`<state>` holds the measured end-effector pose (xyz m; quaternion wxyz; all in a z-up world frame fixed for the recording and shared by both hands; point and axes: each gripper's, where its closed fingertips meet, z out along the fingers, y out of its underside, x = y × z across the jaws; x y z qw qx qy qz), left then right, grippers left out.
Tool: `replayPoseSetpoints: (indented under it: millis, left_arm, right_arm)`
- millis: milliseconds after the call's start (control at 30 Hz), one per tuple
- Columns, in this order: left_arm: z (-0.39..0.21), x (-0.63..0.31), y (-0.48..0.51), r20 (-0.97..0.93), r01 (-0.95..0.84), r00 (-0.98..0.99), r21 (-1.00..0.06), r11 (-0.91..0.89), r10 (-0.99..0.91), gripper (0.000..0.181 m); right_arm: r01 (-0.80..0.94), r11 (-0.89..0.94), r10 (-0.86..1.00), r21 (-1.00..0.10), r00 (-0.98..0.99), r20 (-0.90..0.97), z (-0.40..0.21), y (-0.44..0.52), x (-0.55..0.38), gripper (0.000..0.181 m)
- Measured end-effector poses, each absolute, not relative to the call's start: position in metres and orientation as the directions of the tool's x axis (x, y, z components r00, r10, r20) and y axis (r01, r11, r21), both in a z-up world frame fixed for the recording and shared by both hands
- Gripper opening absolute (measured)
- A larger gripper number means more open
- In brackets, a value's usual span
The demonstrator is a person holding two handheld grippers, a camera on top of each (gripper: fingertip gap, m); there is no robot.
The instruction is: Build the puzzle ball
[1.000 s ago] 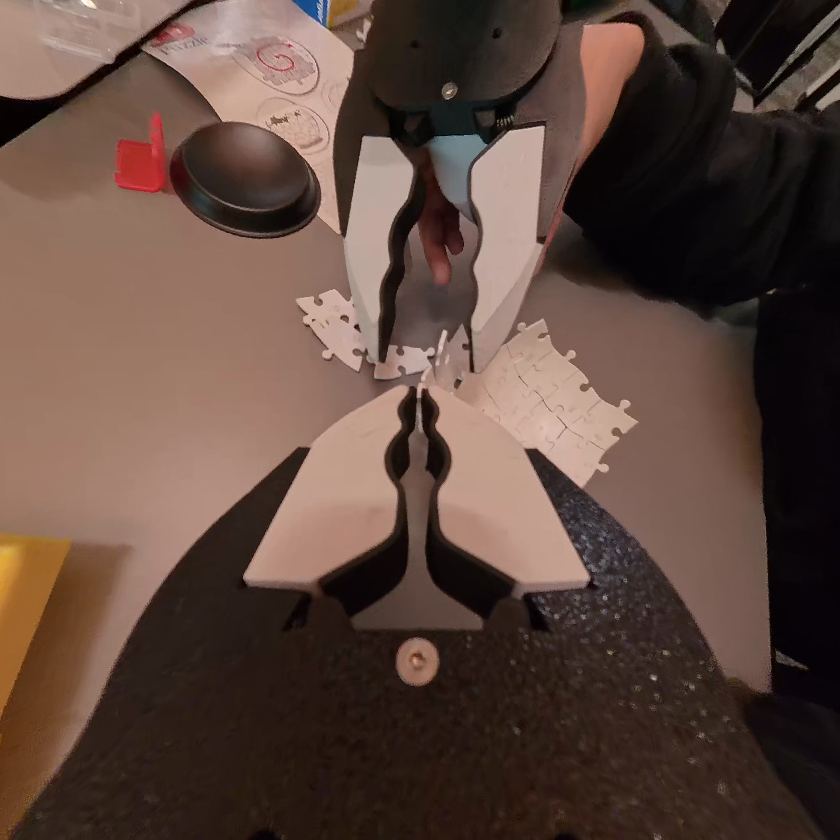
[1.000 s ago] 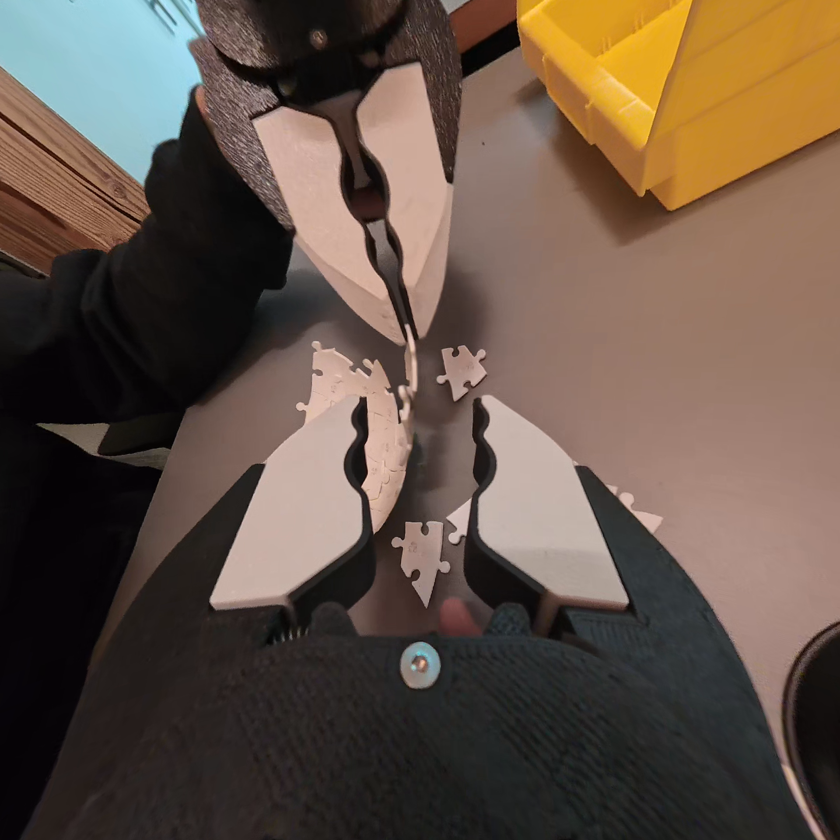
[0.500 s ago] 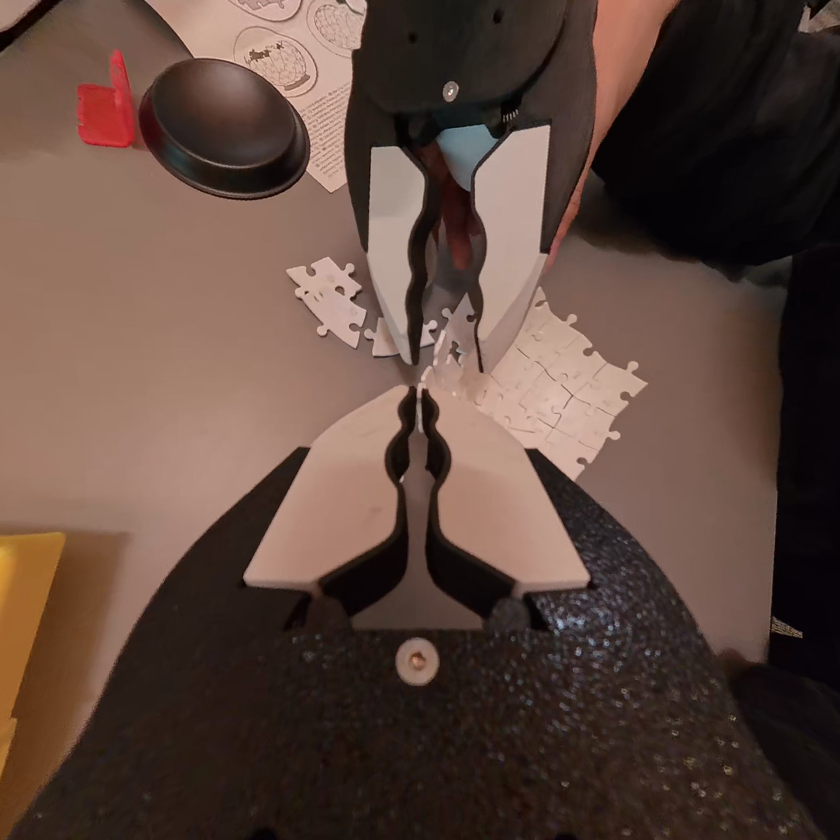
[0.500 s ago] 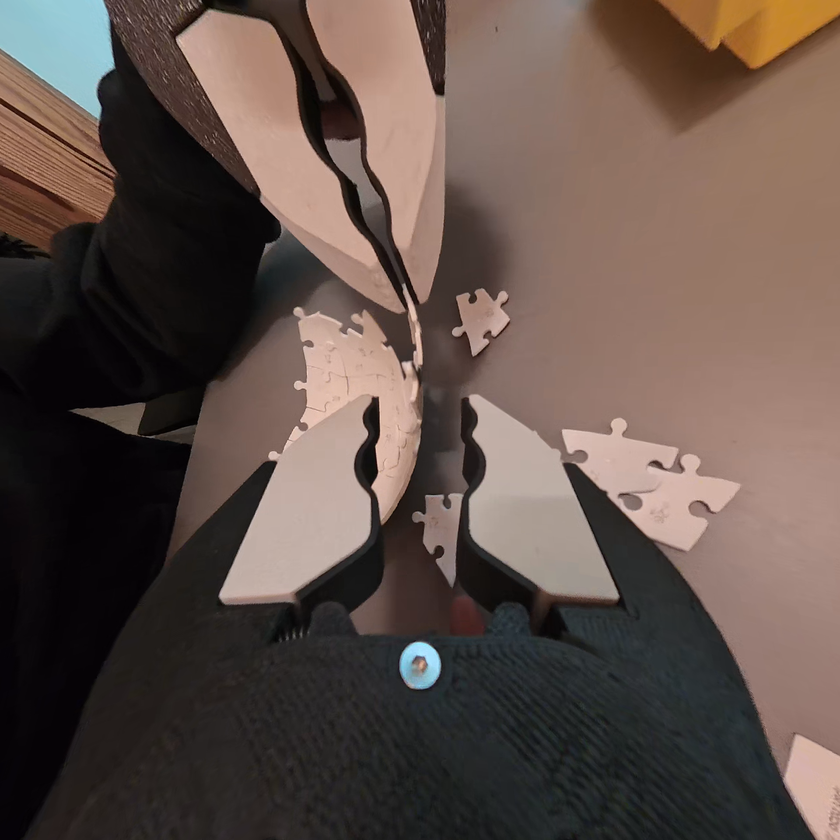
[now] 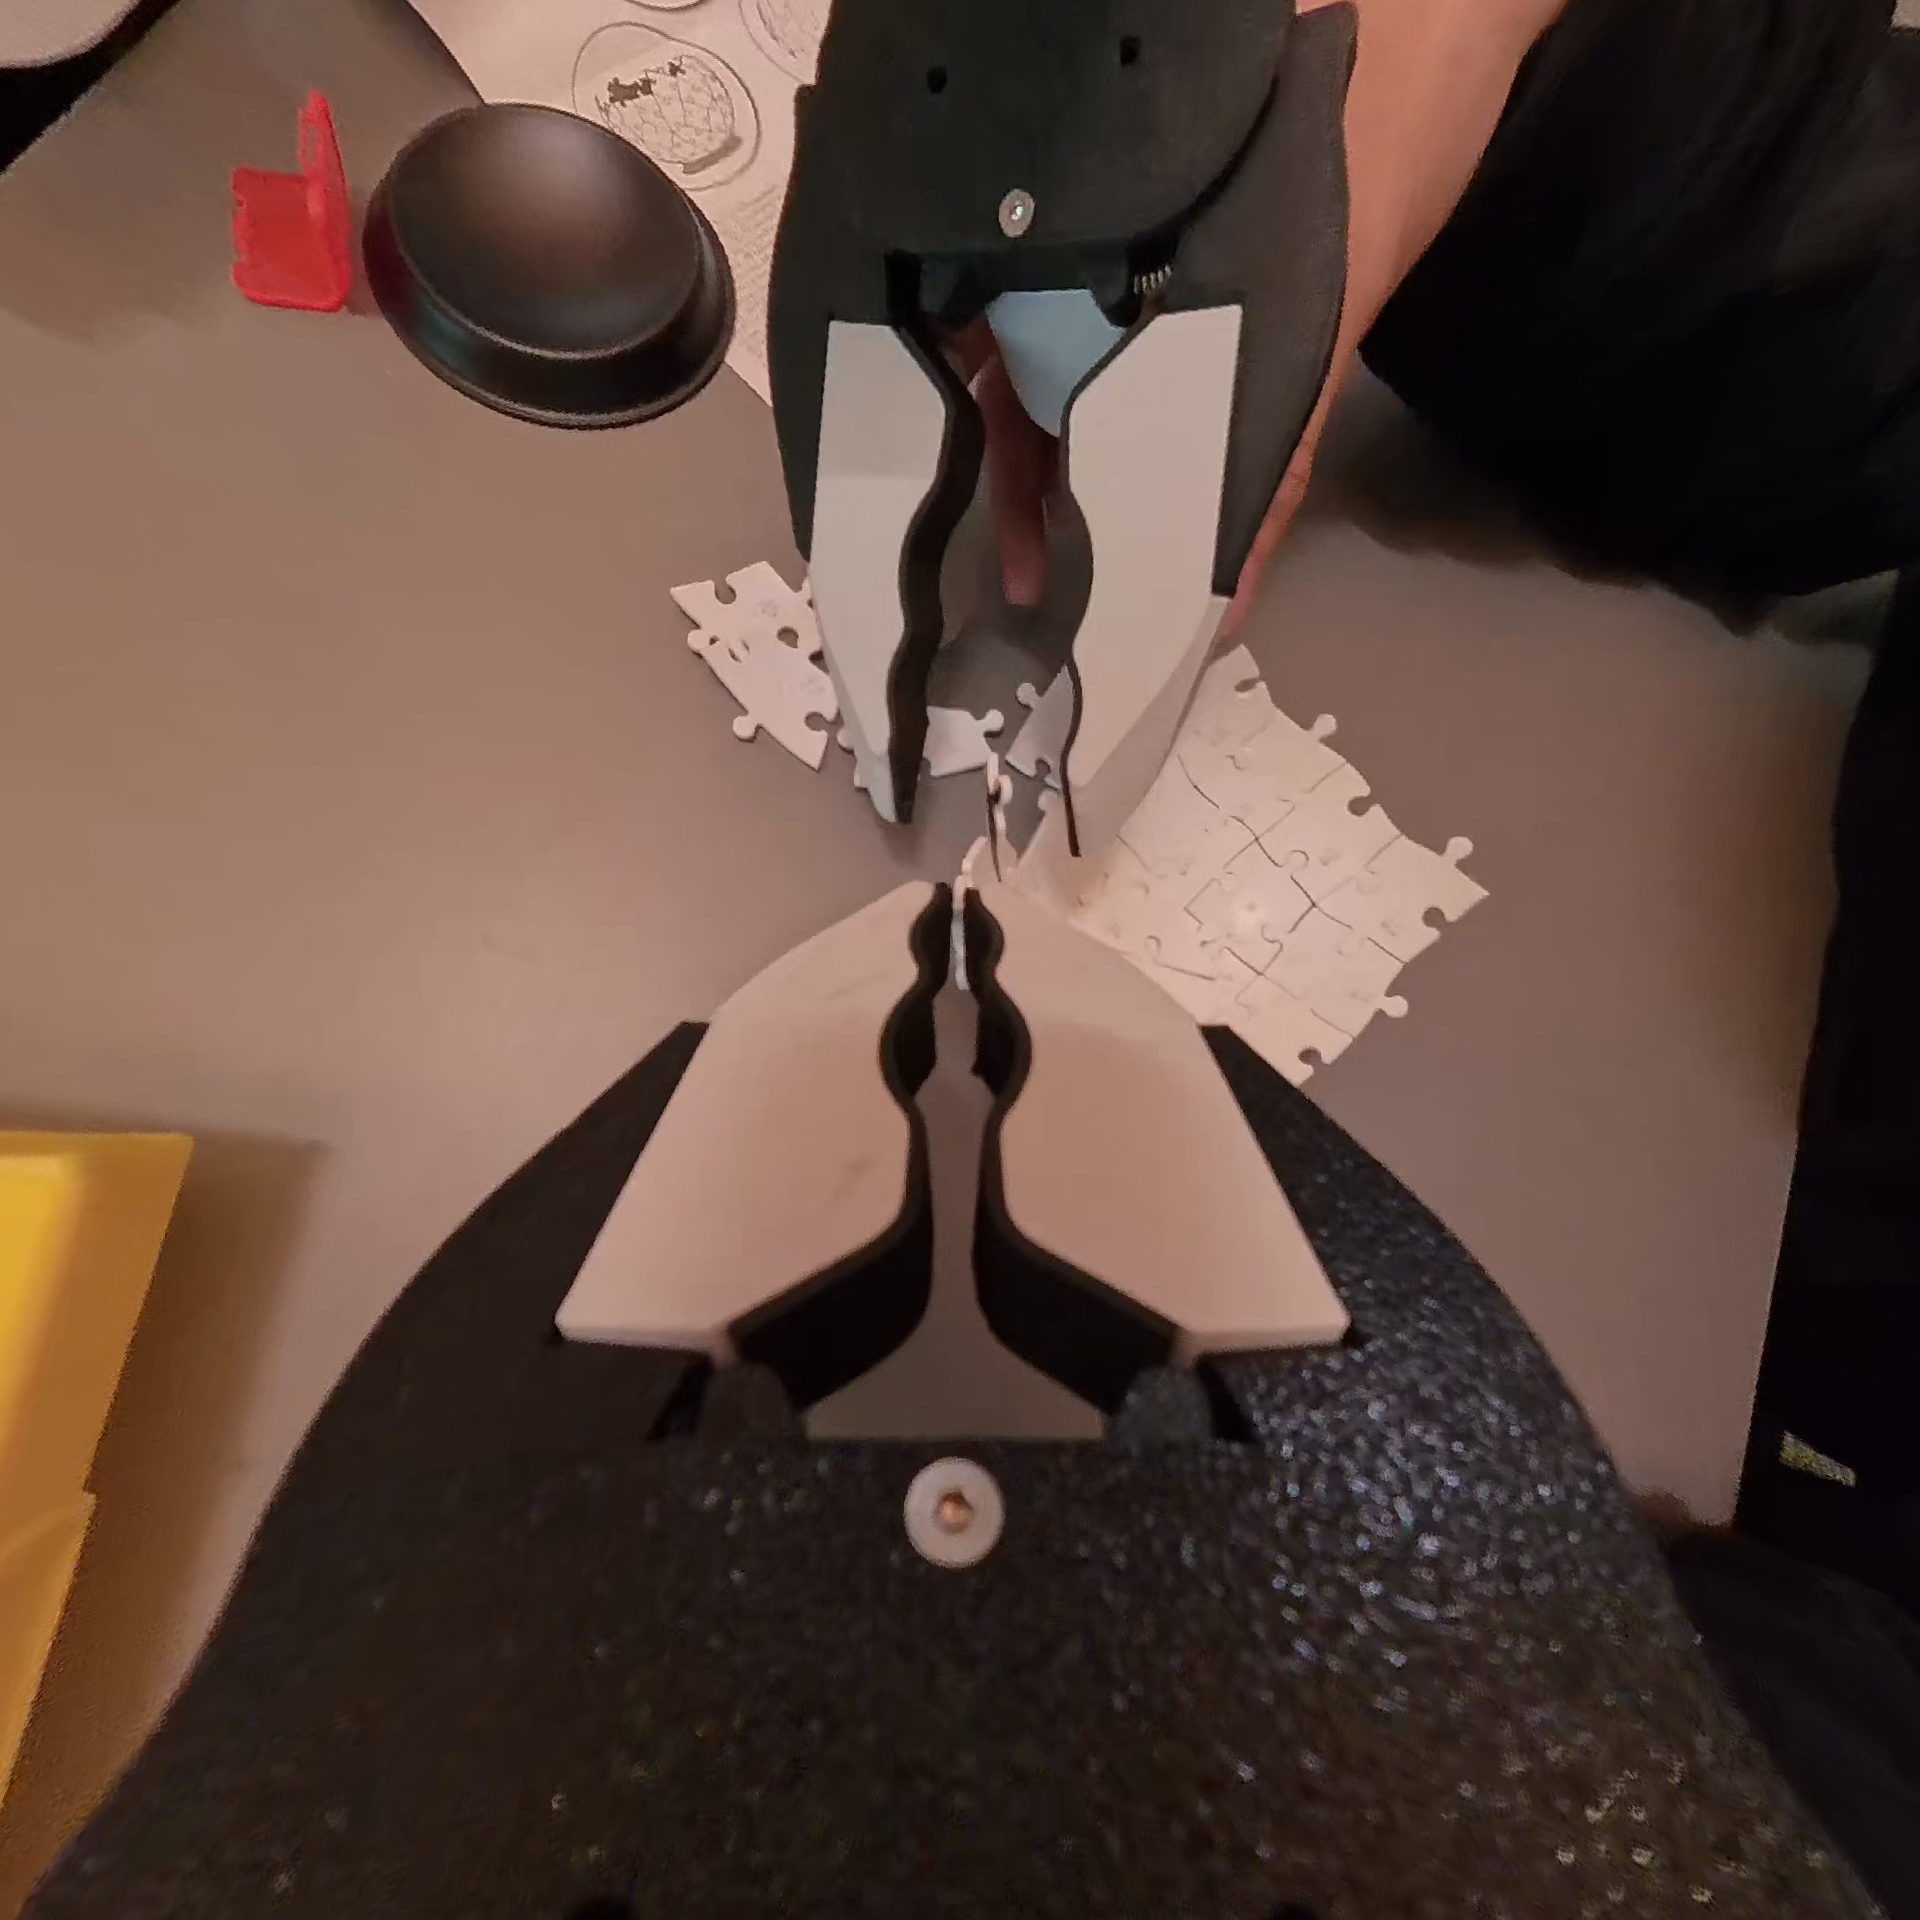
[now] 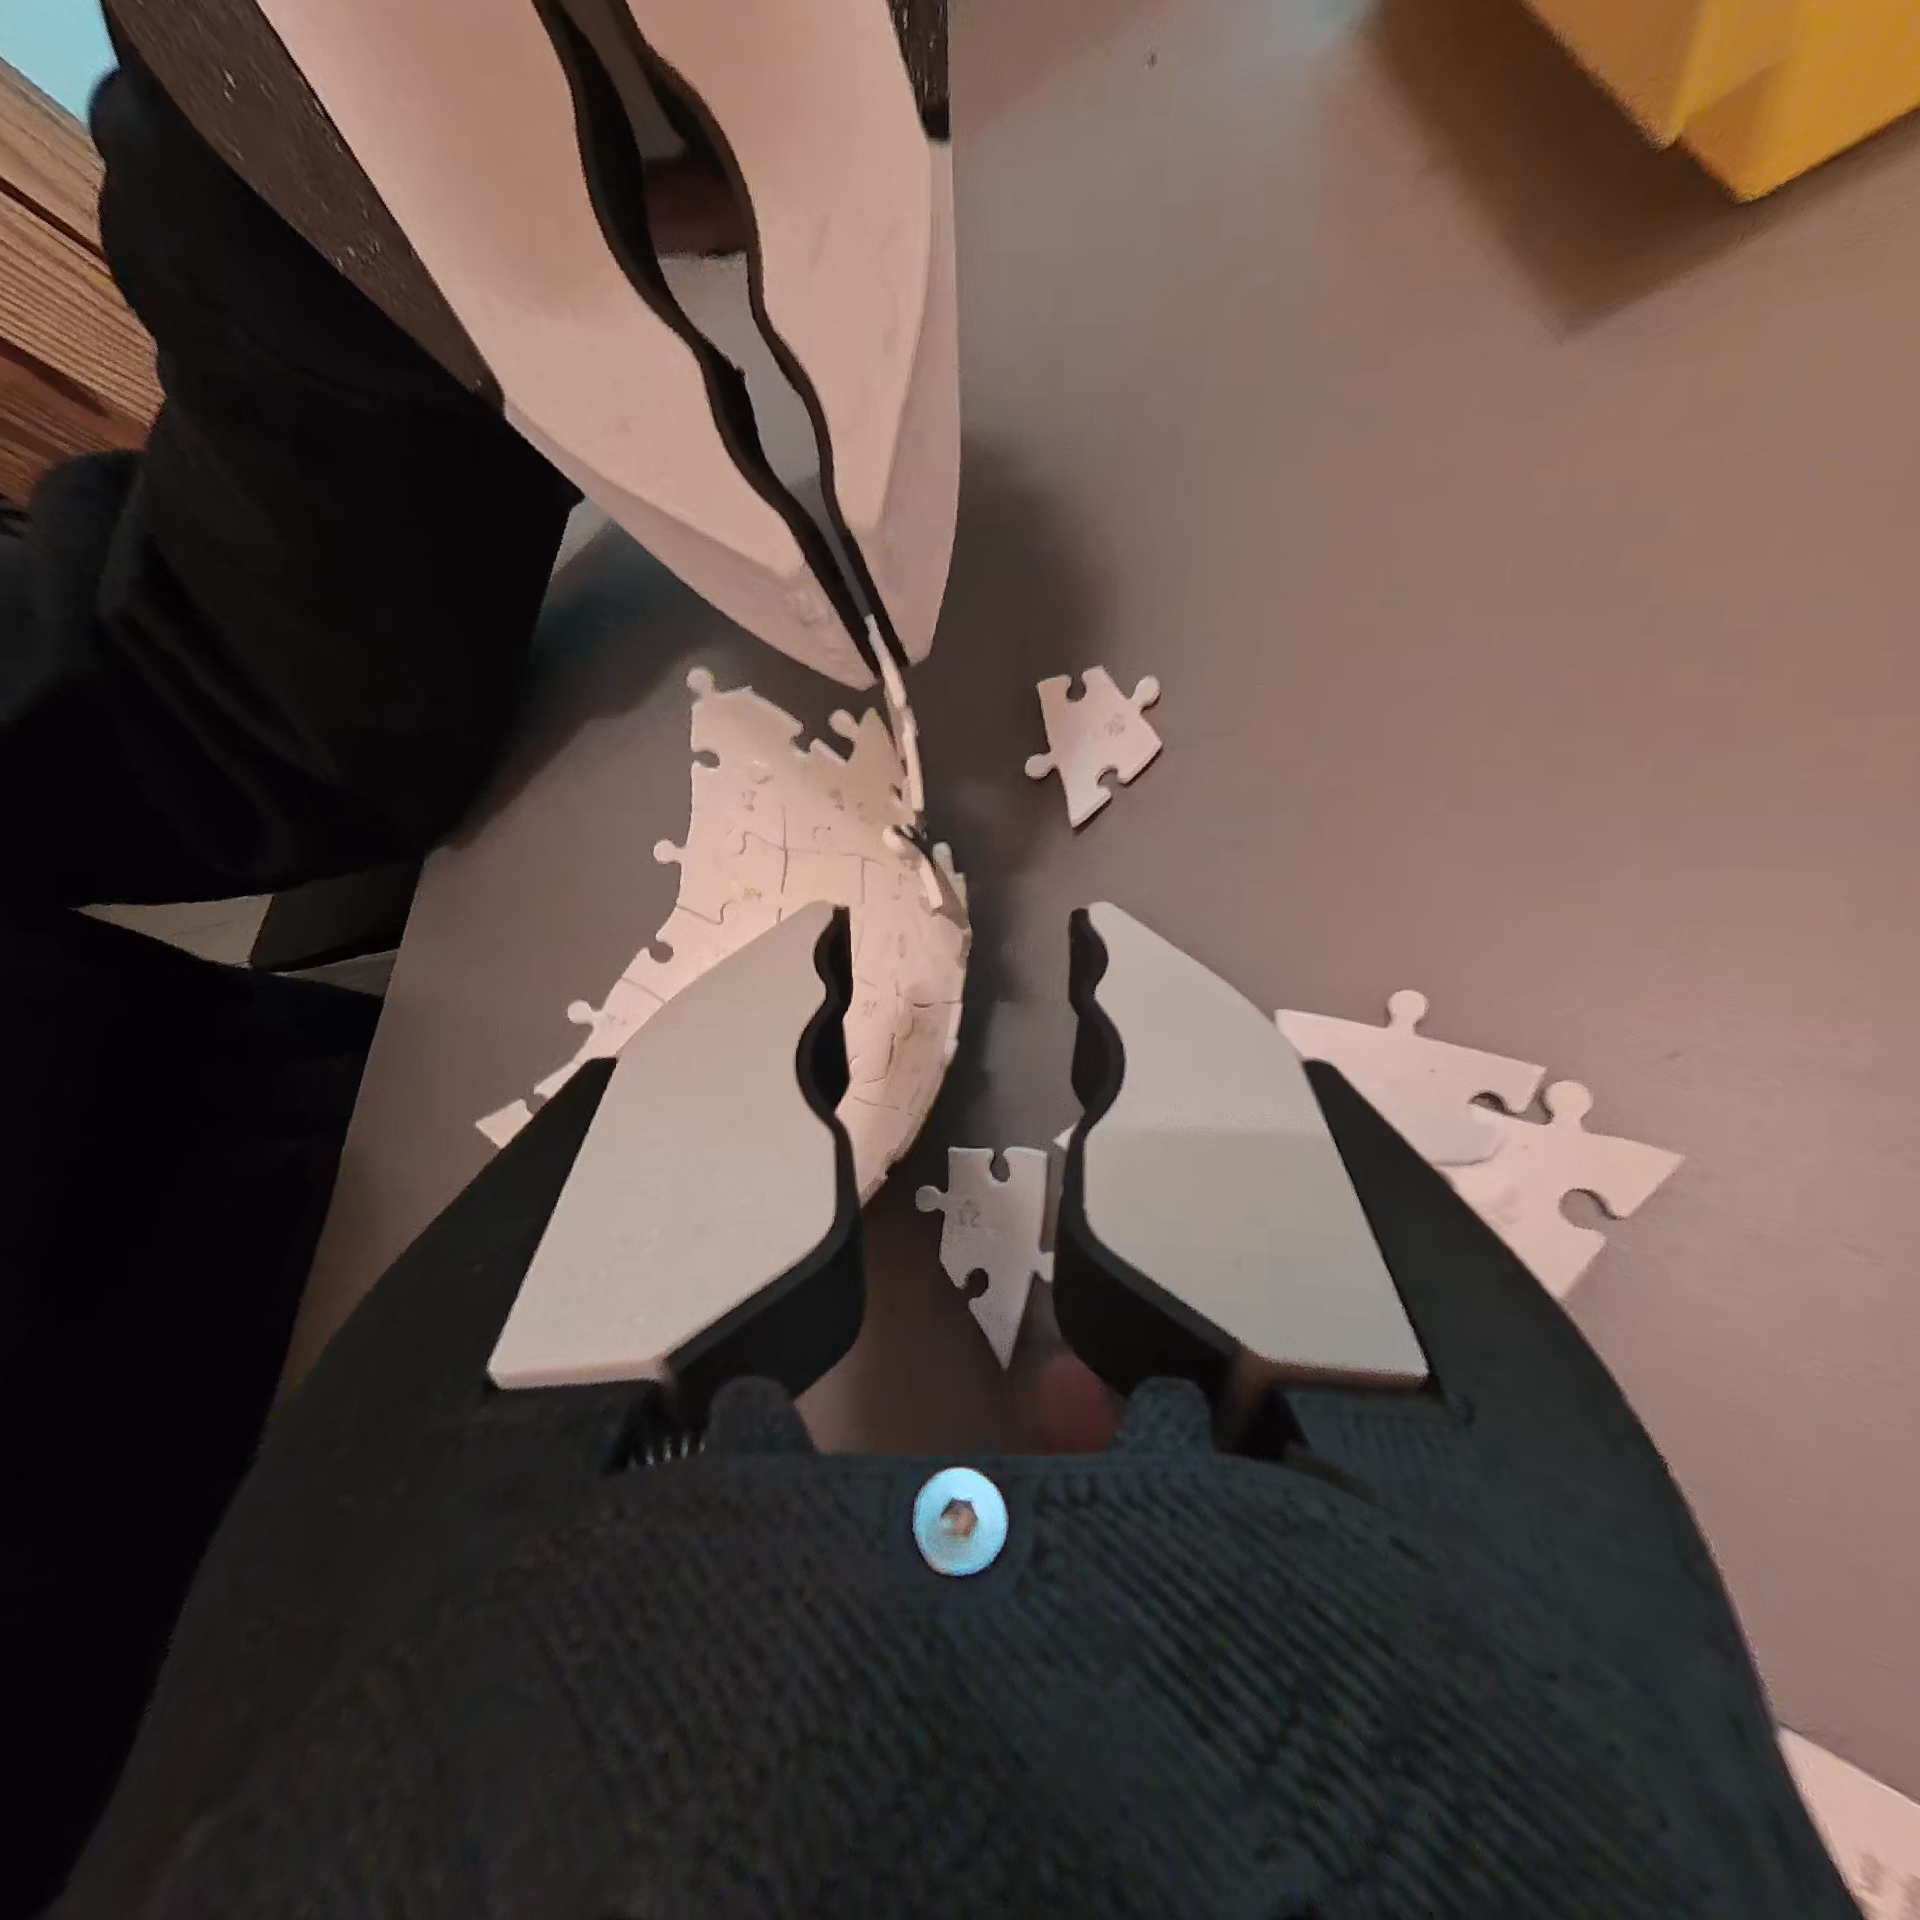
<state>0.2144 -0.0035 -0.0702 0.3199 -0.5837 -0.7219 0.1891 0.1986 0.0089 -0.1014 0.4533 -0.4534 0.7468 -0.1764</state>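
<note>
My left gripper is shut on a thin white puzzle piece, seen edge-on between the tips. In the right wrist view the left gripper comes from above, and its piece runs down to the rim of the curved assembled section. I cannot tell if they are joined. The section also shows in the left wrist view. My right gripper is open and empty, straddling that rim. It faces the left gripper in the left wrist view.
A loose piece lies beyond the section, another lies between my right fingers, and two joined pieces lie to the right. There is also a black dome stand, a red clip, an instruction sheet, a yellow bin and a person's dark sleeve. Some 5 cm of space lies between my two pairs of fingers. It is some 20 cm from my right tips to the red clip.
The two grippers have drawn closer together over the curved section. The left gripper stays shut on its piece and the right stays open.
</note>
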Motion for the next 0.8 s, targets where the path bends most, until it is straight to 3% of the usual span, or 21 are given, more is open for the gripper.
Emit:
replayPoseSetpoints:
  millis: [200,333,433,533,633,733,800]
  left_arm:
    - [-0.063,0.206,-0.011,0.247,0.682,-0.137,-0.679,0.272,0.959,0.001]
    - [-0.058,0.202,-0.012,0.22,0.666,-0.137,-0.701,0.254,0.966,0.001]
    - [-0.057,0.199,-0.018,0.218,0.631,-0.173,-0.724,0.278,0.96,0.004]
    - [-0.074,0.218,-0.033,0.178,0.646,-0.291,-0.688,0.331,0.94,0.018]
    - [-0.107,0.244,-0.031,0.161,0.73,-0.335,-0.578,0.364,0.928,0.033]
    - [-0.134,0.259,-0.022,0.098,0.819,-0.312,-0.476,0.32,0.945,0.045]
    - [-0.139,0.257,-0.022,0.028,0.838,-0.284,-0.478,0.262,0.958,0.043]
  right_arm:
    - [-0.42,0.401,-0.914,-0.814,-0.131,-0.383,-0.071,-0.005,0.207,0.034]
    - [-0.421,0.358,-0.933,-0.833,-0.127,-0.337,-0.069,-0.009,0.207,0.003]
    - [-0.415,0.386,-0.922,-0.824,-0.147,-0.358,-0.068,-0.012,0.202,0.003]
    - [-0.436,0.529,-0.848,-0.728,-0.297,-0.438,-0.087,-0.027,0.178,0.002]
    - [-0.393,0.706,-0.708,-0.589,-0.365,-0.605,-0.11,-0.03,0.16,0.002]
    - [-0.445,0.742,-0.665,-0.501,-0.399,-0.631,-0.131,-0.026,0.153,0.003]
    - [-0.446,0.739,-0.669,-0.505,-0.394,-0.63,-0.131,-0.026,0.155,0.004]
